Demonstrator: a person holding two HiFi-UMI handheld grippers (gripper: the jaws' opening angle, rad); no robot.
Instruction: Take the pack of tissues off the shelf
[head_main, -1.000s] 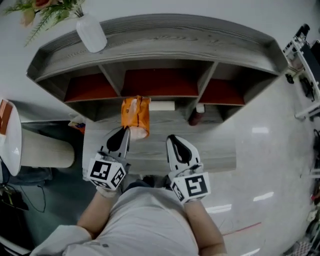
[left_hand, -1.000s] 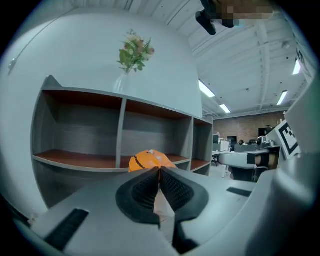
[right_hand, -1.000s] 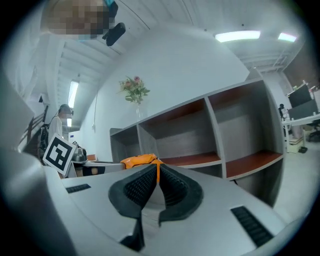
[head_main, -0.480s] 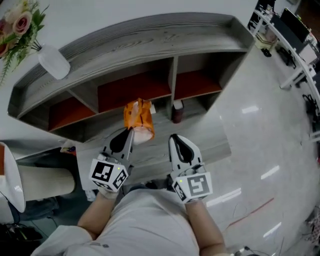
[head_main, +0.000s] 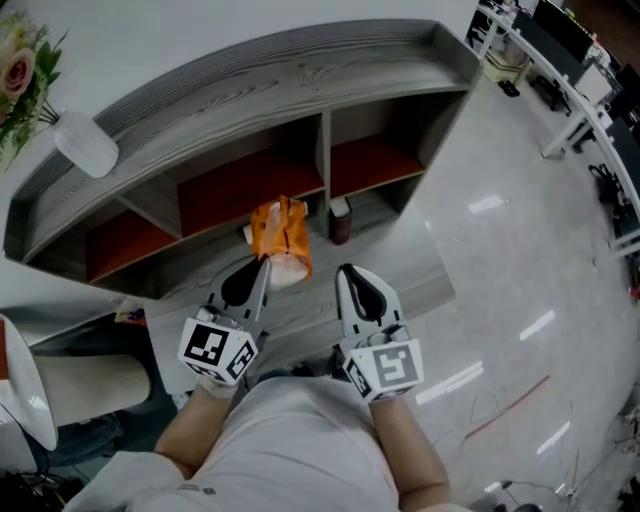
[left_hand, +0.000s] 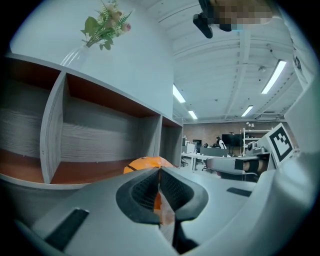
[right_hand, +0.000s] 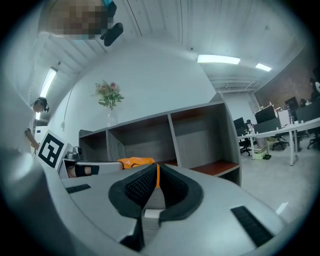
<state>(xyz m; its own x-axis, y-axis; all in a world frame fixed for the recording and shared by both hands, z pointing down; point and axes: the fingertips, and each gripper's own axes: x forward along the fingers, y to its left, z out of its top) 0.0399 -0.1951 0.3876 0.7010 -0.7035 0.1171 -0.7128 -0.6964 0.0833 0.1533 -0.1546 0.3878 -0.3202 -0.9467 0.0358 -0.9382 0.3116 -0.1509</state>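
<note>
Head view, steeply downward. The left gripper (head_main: 264, 262), at lower centre-left, has its fingers pressed together on the near edge of the orange pack of tissues (head_main: 278, 232). The pack projects from the fingertips toward the grey shelf (head_main: 250, 90) and sits at frame centre, in front of the middle compartment. The right gripper (head_main: 343, 270), just right of centre, holds nothing; its fingers meet at the tips.

A dark bottle (head_main: 340, 222) stands on the shelf's lower board, just right of the pack. A clear vase (head_main: 85, 148) of flowers (head_main: 20, 75) rests on the shelf top at upper left.

Left gripper view: the left gripper (left_hand: 160, 172) has its fingers together, with orange wrapper caught in the seam and the pack (left_hand: 150, 162) bulging behind them.

Right gripper view: the right gripper (right_hand: 156, 167) is closed, and the pack (right_hand: 135, 161) lies beyond it at centre-left (the orange sliver in the seam is that pack seen past the fingers).
</note>
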